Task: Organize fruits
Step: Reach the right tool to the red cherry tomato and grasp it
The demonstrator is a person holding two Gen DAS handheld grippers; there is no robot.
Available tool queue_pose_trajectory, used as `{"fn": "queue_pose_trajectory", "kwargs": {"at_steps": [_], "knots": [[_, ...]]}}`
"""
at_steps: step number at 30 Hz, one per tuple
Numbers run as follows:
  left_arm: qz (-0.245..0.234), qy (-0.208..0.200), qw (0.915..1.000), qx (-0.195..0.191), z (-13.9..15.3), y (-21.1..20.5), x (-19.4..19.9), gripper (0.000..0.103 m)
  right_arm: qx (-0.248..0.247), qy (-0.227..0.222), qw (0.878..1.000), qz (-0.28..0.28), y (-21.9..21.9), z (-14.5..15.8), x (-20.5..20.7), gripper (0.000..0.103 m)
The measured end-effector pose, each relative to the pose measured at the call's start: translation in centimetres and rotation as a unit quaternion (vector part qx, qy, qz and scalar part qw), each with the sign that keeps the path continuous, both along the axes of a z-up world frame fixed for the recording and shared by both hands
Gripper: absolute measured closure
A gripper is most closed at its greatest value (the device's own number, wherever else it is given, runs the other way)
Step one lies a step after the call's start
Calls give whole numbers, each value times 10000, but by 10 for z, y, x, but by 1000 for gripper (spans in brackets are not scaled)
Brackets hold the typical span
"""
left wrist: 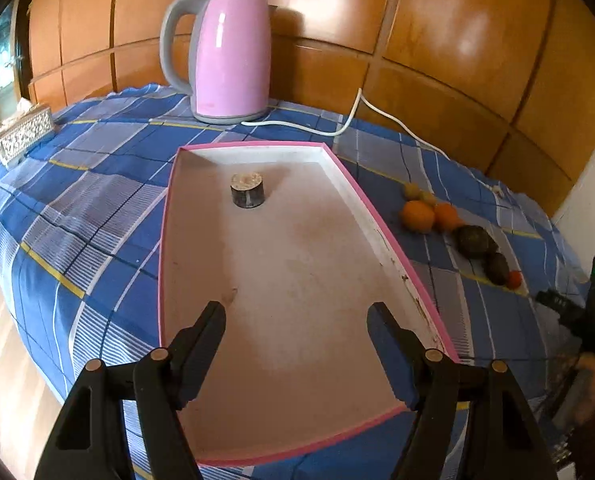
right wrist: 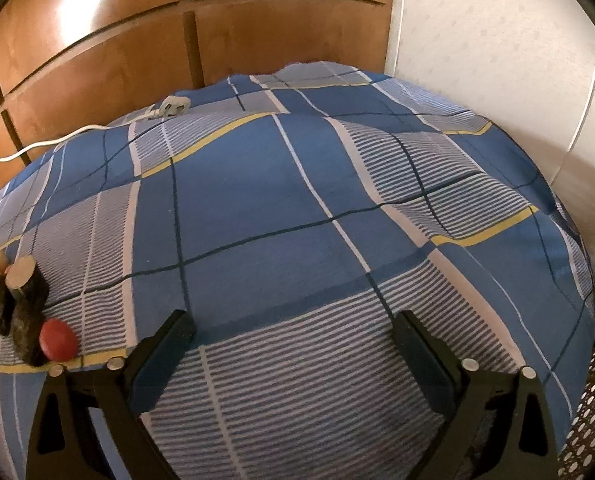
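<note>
right wrist view: the fruits [right wrist: 21,312] lie just left of the right gripper [right wrist: 297,344], whose jaws gape empty. the left gripper [left wrist: 297,332], also released, hangs over the tray [left wrist: 169,208], farther off.

Surface draped in blue plaid cloth [left wrist: 97,184]. Pink-rimmed tray [left wrist: 297,148] lies at centre. Pink kettle [left wrist: 233,56] stands far, behind tray; its white cord [left wrist: 337,130] trails right. Patterned tissue box [left wrist: 23,132] far left. Row of fruits [left wrist: 457,232] right of tray, on cloth.
</note>
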State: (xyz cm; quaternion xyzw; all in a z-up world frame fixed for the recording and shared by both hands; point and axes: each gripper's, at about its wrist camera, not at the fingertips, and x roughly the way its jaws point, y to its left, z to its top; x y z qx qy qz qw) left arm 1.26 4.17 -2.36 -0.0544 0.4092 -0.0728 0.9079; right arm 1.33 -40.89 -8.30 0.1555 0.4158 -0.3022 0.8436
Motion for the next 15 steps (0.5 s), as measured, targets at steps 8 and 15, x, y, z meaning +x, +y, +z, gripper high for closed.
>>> {"fn": "queue_pose_trajectory", "kwargs": {"at_steps": [8, 15], "knots": [[81, 60, 9998, -144, -4, 5, 0, 29, 391, -376, 9894, 1346, 38, 24, 3, 49], [52, 87, 9998, -192, -5, 4, 0, 29, 477, -488, 9641, 2566, 85, 34, 27, 63]]}}
